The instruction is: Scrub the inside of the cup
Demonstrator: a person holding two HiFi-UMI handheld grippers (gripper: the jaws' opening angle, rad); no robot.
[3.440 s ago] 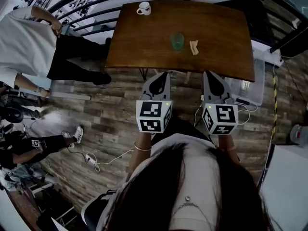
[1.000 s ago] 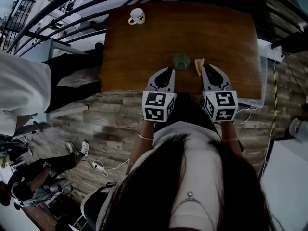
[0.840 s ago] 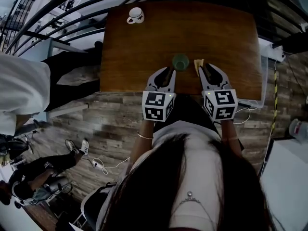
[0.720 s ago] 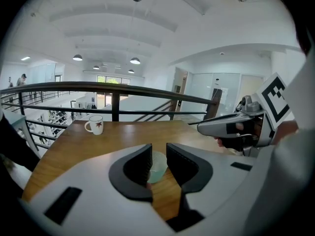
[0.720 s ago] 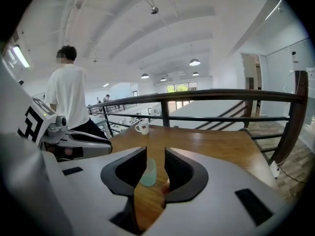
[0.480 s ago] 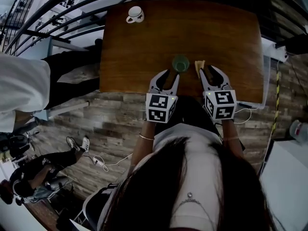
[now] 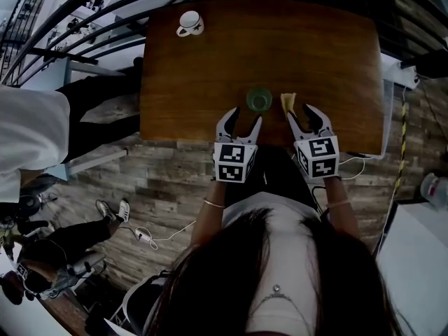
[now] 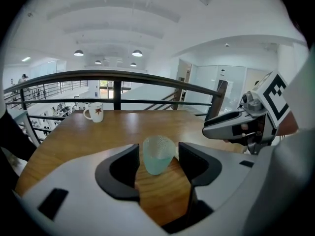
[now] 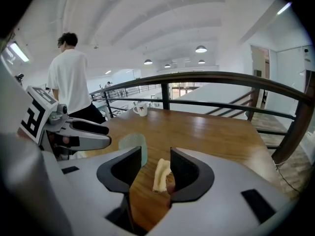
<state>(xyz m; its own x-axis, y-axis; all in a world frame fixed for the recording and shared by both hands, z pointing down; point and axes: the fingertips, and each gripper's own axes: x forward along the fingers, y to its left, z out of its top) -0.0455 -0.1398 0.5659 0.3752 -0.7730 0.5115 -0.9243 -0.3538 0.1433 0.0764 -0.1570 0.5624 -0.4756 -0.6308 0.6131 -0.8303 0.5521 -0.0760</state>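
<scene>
A translucent green cup [image 7: 259, 100] stands upright on the wooden table [image 7: 322, 40] near its front edge. My left gripper [image 7: 240, 120] hovers just short of it. In the left gripper view the cup [image 8: 157, 149] shows in the gap of the left gripper [image 8: 158, 165], whose jaws are opening and touch nothing. A pale yellow sponge strip [image 7: 288, 102] lies right of the cup. My right gripper [image 7: 305, 117] is just behind it, jaws opening too. The sponge [image 9: 161, 175] lies in the gap of the right gripper [image 9: 155, 161], unpressed; the cup [image 9: 133, 144] stands to its left.
A white mug [image 7: 189, 23] with a red mark sits at the table's far left corner. A dark railing [image 8: 147, 77] runs behind the table. A person in a white shirt [image 9: 71, 77] stands at the left, off the table. A white box [image 7: 392, 75] sits at the table's right end.
Both grippers have come forward over the table's front edge toward the cup and the sponge. Their jaws, shut a second ago, now stand apart.
</scene>
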